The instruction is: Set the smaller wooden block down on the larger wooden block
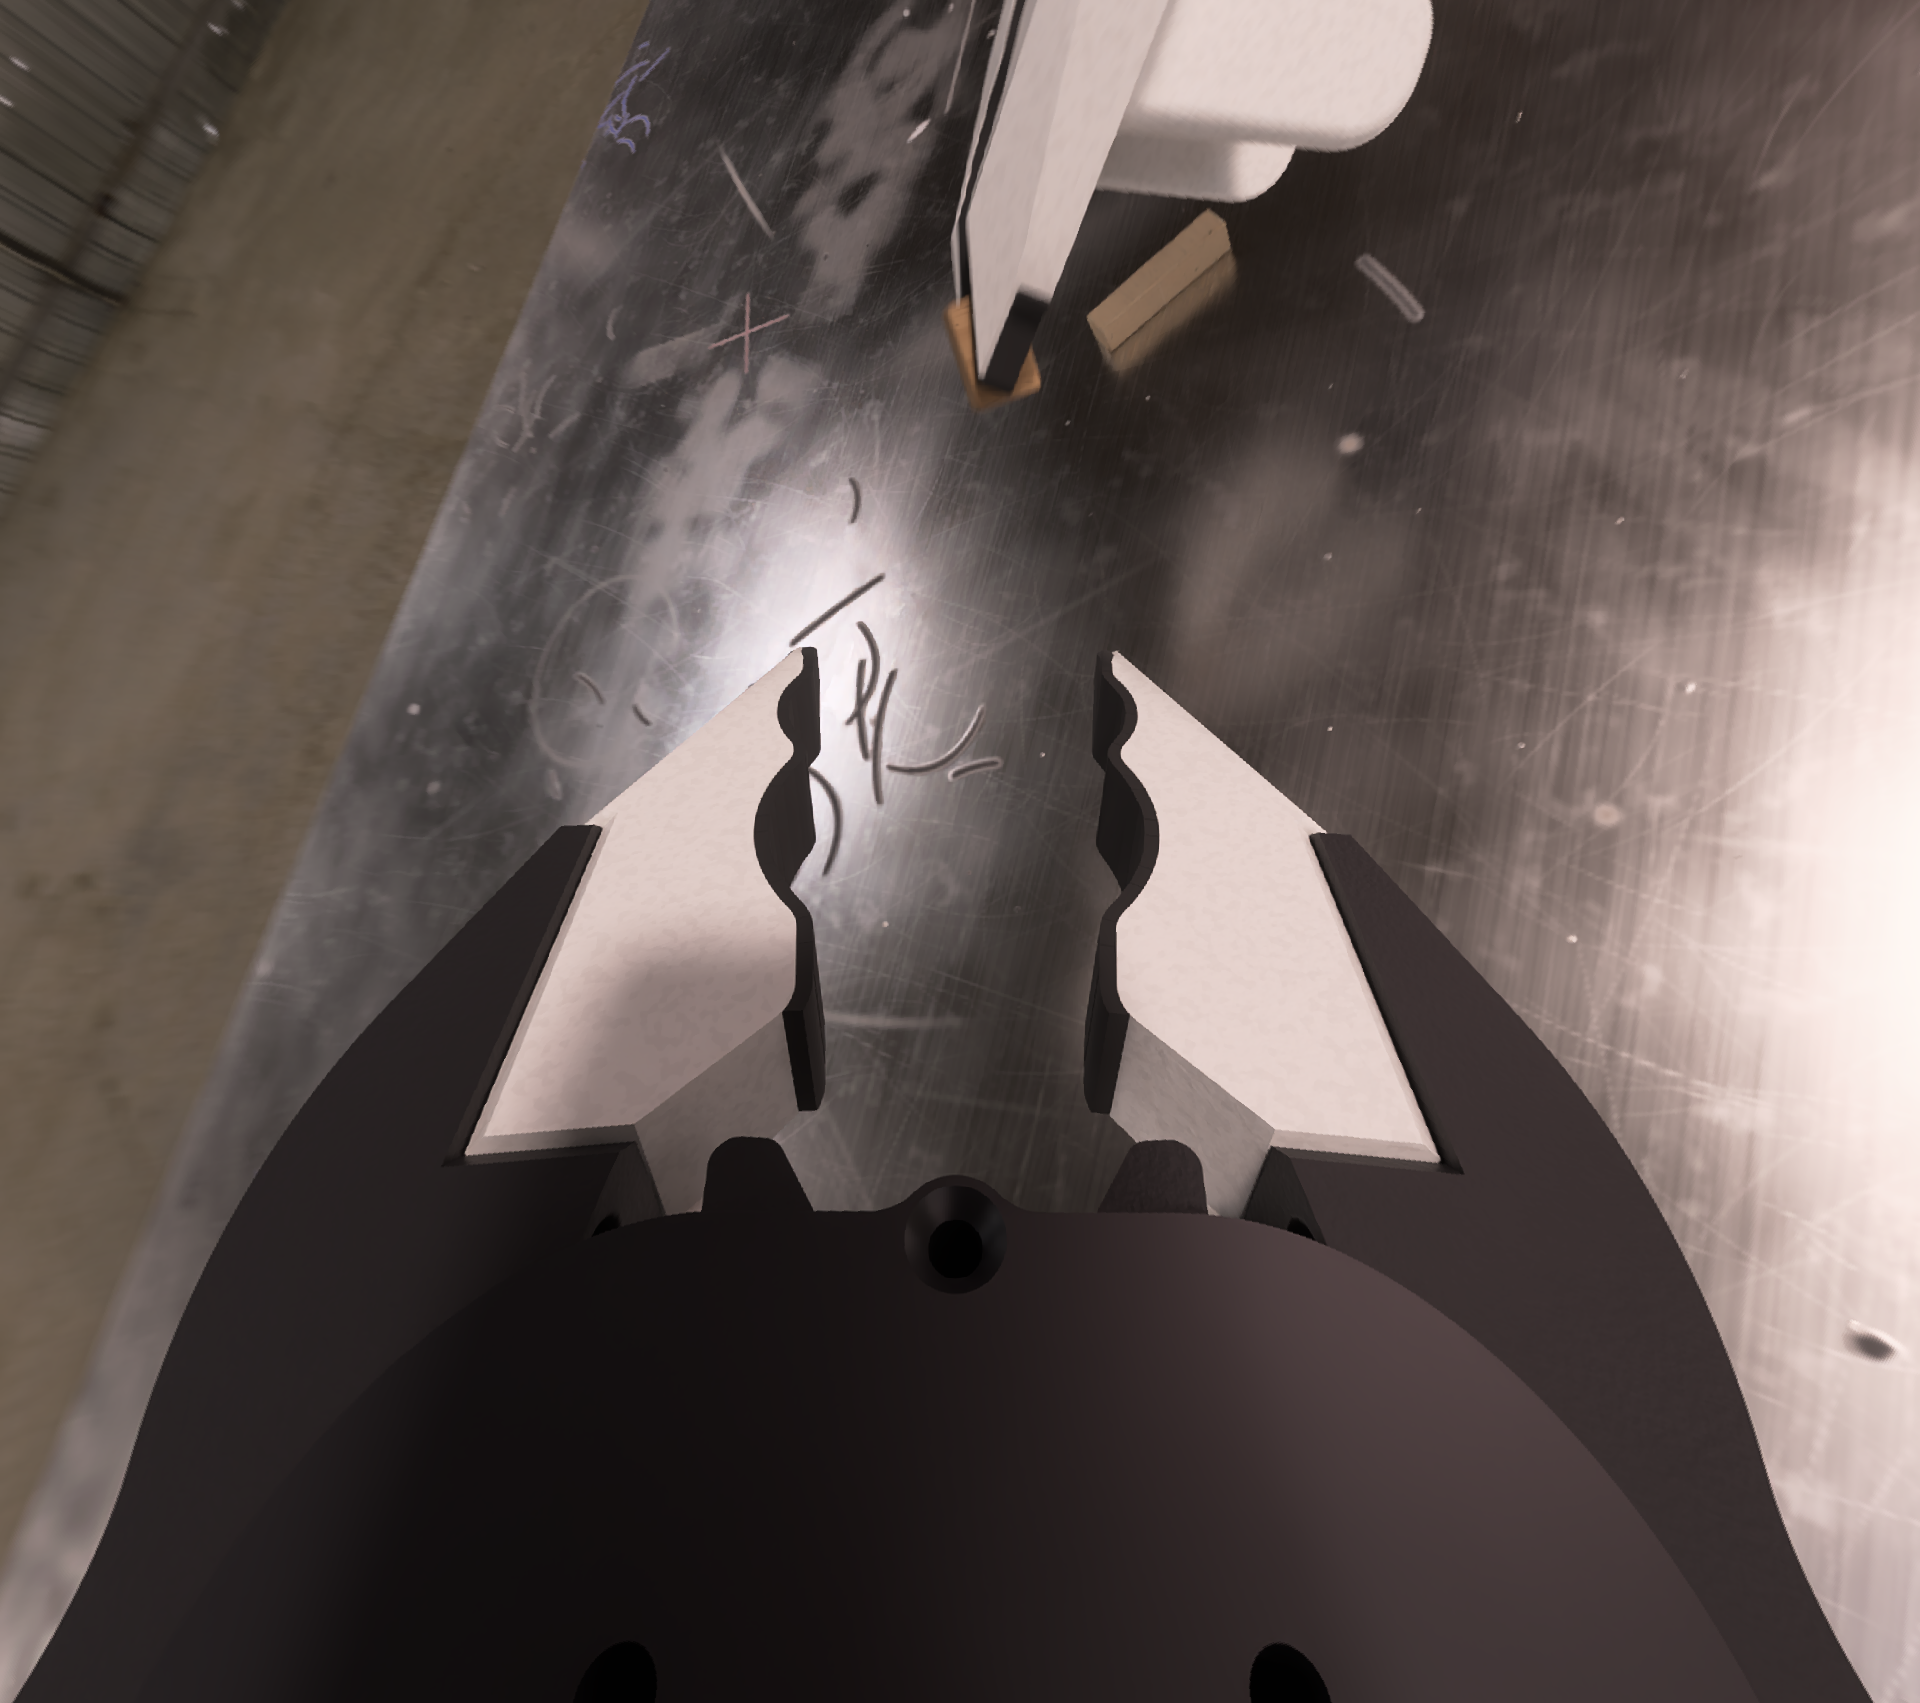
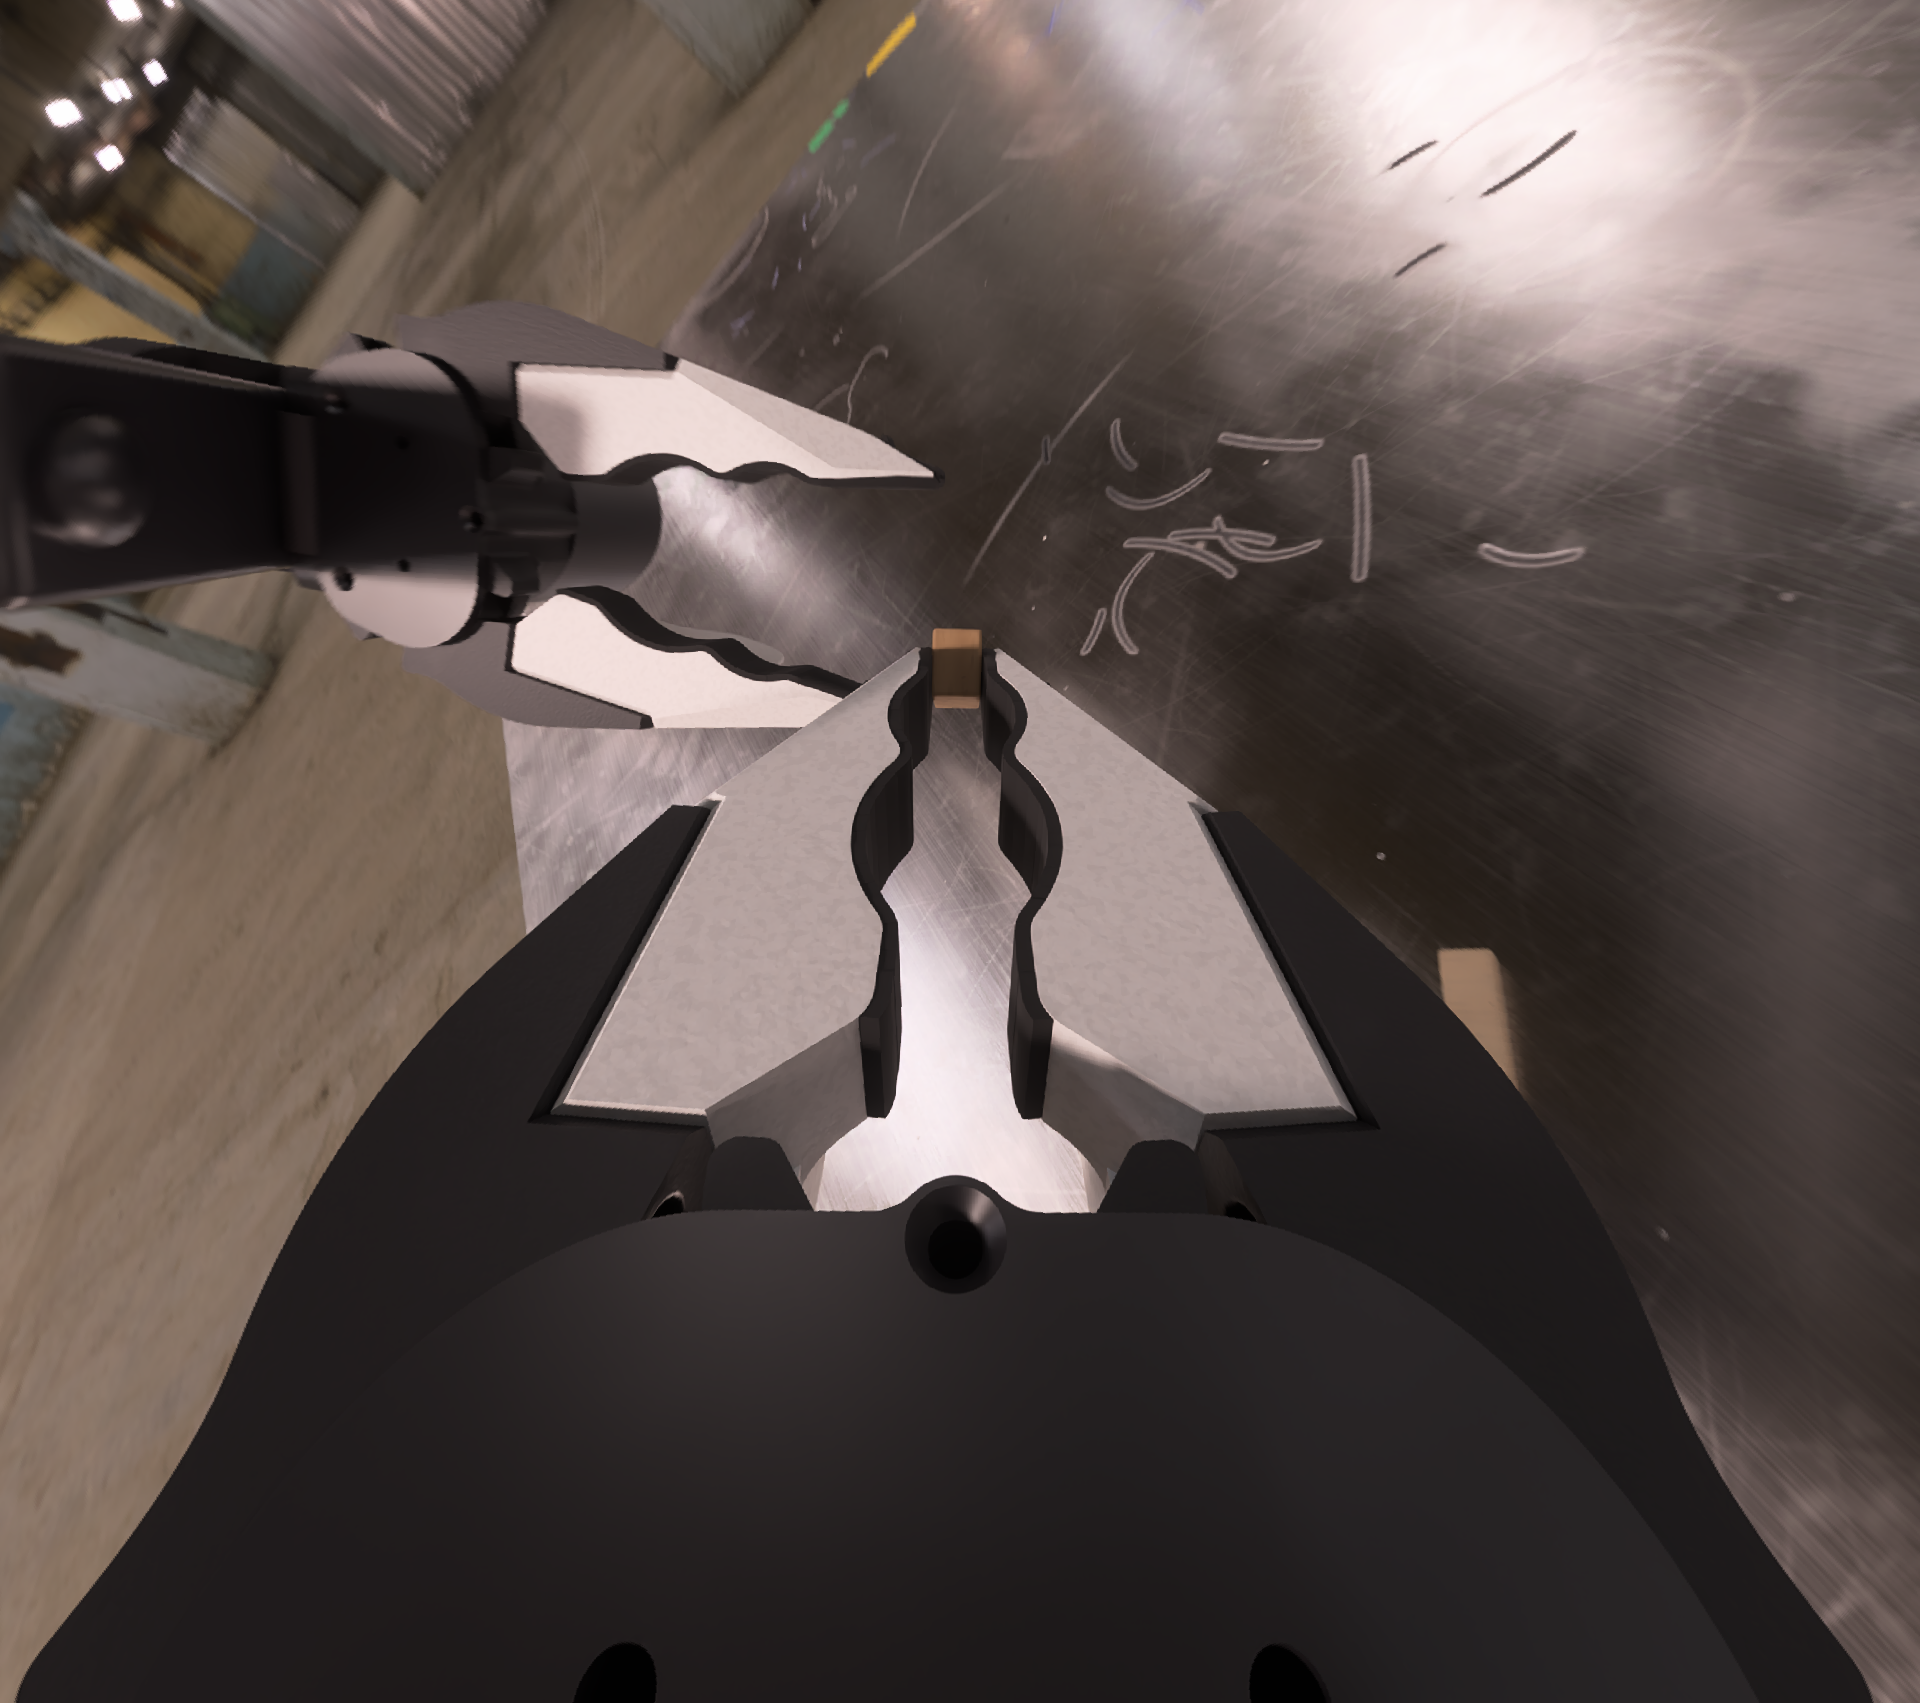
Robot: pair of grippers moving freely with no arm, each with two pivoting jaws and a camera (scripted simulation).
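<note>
Right gripper (image 2: 957, 666) clamped on the smaller wooden block (image 2: 957, 668), pinched between its very fingertips. From the left wrist view the block (image 1: 997, 380) shows at the tips of the right gripper (image 1: 1003, 365), low over the scratched steel tabletop (image 1: 1455, 718). Larger wooden block (image 1: 1162, 306) lies flat on the steel just beside it, not touching. Left gripper (image 1: 958, 677) hangs apart from both blocks, fingers spread, nothing between them. Concrete floor (image 2: 260, 978) past the table edge.

No readable text anywhere; only illegible scrawled marks on the scratched metal tabletop (image 2: 1351, 510), around 1 o'clock.
</note>
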